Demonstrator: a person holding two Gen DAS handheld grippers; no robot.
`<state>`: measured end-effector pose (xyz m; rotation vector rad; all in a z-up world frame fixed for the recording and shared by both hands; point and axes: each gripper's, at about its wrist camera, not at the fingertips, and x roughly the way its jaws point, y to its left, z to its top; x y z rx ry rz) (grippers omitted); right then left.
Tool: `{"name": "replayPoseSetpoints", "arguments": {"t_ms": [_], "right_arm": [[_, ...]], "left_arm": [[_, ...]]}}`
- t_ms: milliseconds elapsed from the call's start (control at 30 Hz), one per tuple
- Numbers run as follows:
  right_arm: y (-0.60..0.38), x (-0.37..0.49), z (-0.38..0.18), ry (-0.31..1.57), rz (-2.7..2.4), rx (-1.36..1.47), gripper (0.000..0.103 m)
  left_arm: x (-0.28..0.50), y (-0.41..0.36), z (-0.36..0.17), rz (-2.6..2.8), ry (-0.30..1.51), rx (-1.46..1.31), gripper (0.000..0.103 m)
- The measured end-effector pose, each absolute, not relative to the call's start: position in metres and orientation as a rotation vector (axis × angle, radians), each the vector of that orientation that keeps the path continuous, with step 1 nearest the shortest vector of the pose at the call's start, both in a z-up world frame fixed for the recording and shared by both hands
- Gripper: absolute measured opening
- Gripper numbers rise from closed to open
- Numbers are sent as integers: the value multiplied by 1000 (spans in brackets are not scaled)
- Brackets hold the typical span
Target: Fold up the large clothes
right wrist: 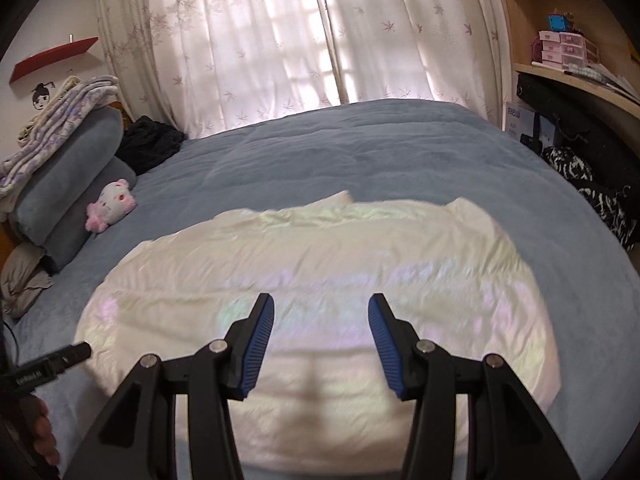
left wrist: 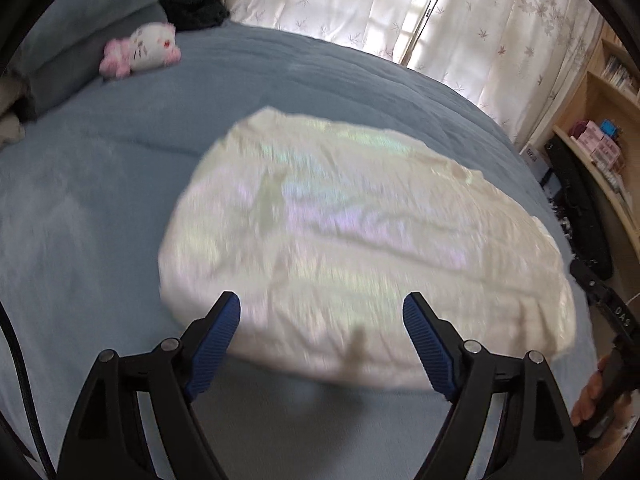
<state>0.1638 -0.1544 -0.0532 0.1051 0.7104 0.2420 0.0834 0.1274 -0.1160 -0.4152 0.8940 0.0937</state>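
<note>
Garment: white shimmery garment [right wrist: 320,272] lay folded into a wide, flat bundle on the blue bed [right wrist: 360,152], near its close edge, wrinkled across the top.
Left gripper: my left gripper [left wrist: 322,316] hung above the garment's near edge, jaws wide apart, nothing between the blue pads [left wrist: 216,344].
Right gripper: my right gripper [right wrist: 321,320] hung over the garment's middle, jaws partly apart and empty; I saw no cloth pinched.
Hands: a hand [left wrist: 592,396] showed at the right edge of the left view.
Bed head: a pink-and-white plush toy [right wrist: 110,204] sat beside stacked grey pillows [right wrist: 68,176].
Beyond: patterned curtains [right wrist: 280,40] hung behind the bed.
</note>
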Motion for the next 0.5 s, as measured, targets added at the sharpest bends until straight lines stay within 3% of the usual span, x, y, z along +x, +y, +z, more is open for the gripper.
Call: {"name": "replayPoseSetpoints", "arguments": {"t_ms": [333,500], "right_arm": [[-129,120,-87,763,333,106,49],[-117,114,-98,790,366,87,49]], "left_arm": [[33,136,-188,46,892,-783,84],[35,139,-201,52,813,-816,85]]}}
